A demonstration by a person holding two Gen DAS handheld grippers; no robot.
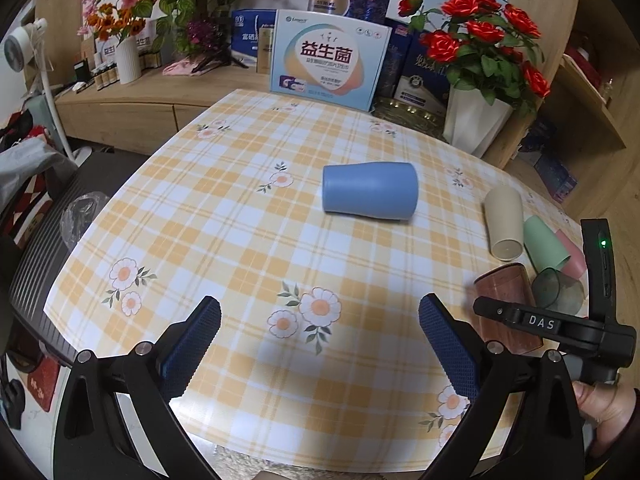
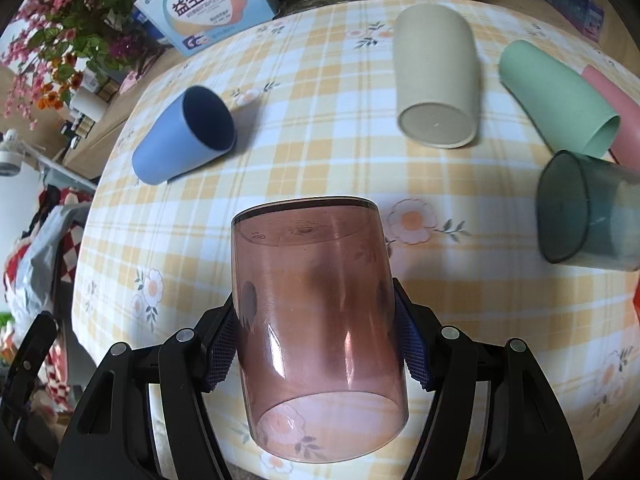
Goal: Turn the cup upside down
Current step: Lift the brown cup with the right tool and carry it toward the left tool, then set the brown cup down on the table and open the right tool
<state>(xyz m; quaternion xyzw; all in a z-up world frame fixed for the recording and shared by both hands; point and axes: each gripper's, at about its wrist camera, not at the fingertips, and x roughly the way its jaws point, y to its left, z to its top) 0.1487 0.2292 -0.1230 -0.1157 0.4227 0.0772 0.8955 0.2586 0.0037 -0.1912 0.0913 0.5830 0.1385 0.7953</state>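
Note:
My right gripper (image 2: pixel 320 344) is shut on a clear brown cup (image 2: pixel 316 320), its pads pressing both sides. The cup is upside down, base up, with its mouth at the checked tablecloth (image 2: pixel 320 168). In the left wrist view the same brown cup (image 1: pixel 506 304) stands at the right, partly behind the right gripper's black body (image 1: pixel 560 328). My left gripper (image 1: pixel 320 340) is open and empty, low over the near part of the table. A blue cup (image 1: pixel 370 192) lies on its side at the table's middle, also seen in the right wrist view (image 2: pixel 184 136).
A beige cup (image 2: pixel 436 76), a green cup (image 2: pixel 556 100), a pink cup (image 2: pixel 616 108) and a dark clear cup (image 2: pixel 588 212) sit at the right. A printed box (image 1: pixel 328 60), a white vase of red roses (image 1: pixel 476 120) and other boxes line the back edge.

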